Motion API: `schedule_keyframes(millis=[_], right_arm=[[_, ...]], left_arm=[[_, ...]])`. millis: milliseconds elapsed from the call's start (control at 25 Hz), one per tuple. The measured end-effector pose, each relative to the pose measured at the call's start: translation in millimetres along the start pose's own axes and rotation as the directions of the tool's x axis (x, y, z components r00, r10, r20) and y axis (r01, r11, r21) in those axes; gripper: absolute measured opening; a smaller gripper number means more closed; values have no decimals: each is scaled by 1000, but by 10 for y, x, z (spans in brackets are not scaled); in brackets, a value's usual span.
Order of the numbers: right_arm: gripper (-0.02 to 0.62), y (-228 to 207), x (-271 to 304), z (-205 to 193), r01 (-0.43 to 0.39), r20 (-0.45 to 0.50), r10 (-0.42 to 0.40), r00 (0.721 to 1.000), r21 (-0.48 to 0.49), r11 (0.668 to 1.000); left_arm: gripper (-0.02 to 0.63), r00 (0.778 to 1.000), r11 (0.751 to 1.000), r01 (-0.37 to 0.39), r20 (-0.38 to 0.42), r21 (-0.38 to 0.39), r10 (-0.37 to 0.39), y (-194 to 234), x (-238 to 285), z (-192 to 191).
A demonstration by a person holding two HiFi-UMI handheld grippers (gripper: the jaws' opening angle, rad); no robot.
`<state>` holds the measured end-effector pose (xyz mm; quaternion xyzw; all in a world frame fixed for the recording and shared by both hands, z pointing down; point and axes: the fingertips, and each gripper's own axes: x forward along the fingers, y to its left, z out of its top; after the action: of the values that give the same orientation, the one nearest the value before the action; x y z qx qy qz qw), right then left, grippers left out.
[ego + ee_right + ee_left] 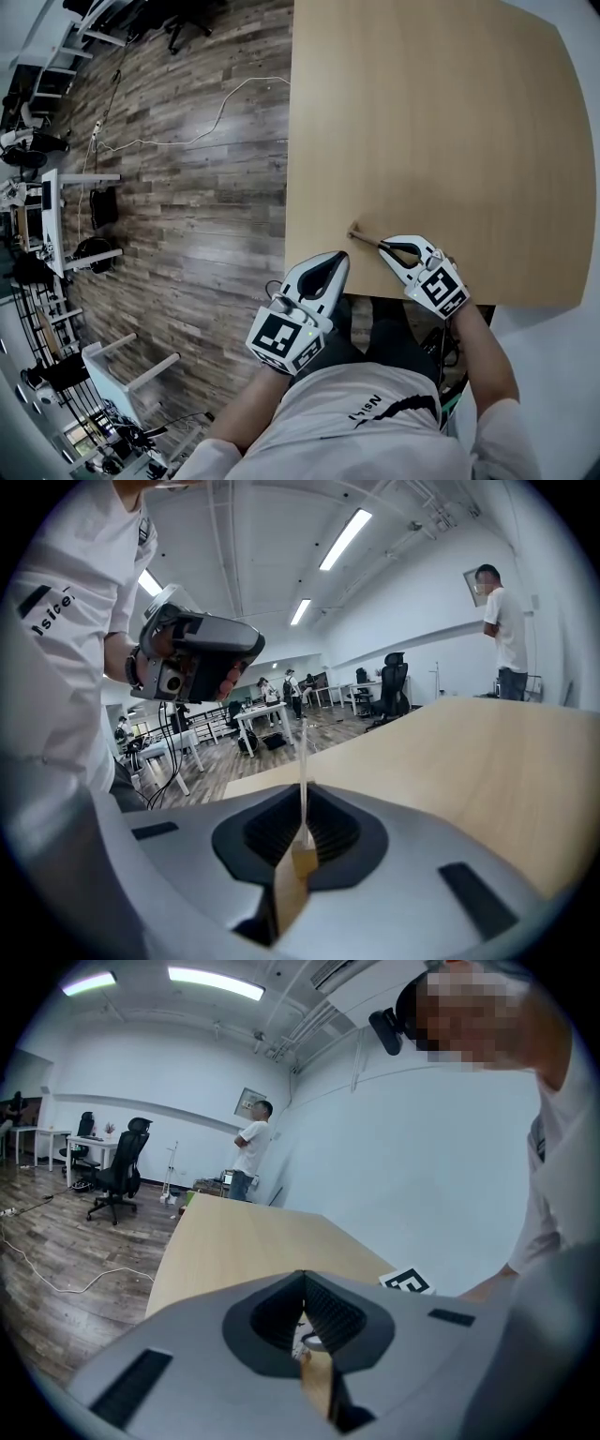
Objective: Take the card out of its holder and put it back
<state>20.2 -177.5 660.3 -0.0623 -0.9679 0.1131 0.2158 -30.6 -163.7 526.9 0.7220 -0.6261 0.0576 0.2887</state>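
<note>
The right gripper (382, 247) lay low over the near edge of the wooden worktop (431, 122). Its jaws were pressed together on a thin pale card (302, 761). In the right gripper view the card stood on edge between the ribbed black pads and rose straight up past the jaw tips. From the head view the card showed only as a thin dark line running left from the jaw tips. The line ended at a small brown piece (353, 232) on the worktop. I could not tell whether that piece was the holder.

The left gripper (340, 259) hung just off the worktop's near left corner, over the plank floor (197, 216), close beside the right gripper but apart from it. Its jaws met at the tips with nothing gripped between them; only a sliver of the worktop showed through the gap behind the tips.

A white cable (225, 103) trailed across the floor. In the left gripper view a person (251, 1147) in a white shirt stood beyond the worktop's far end, with a black office chair (117, 1171) off to the left.
</note>
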Motion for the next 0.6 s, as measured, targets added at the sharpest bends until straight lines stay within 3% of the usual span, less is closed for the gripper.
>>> schedule_keyframes(millis=[320,600], right_arm=[[26,-29,-98,259,-1,57,2,998,-13,1000],[26,24,-289,690,88,93,-86,992,-12,996]], left_arm=[[12,1000,1000,-20,15,-3,20,45,-116,-15],[12,998,1000,17,54,12,-18,-9,-251,32]])
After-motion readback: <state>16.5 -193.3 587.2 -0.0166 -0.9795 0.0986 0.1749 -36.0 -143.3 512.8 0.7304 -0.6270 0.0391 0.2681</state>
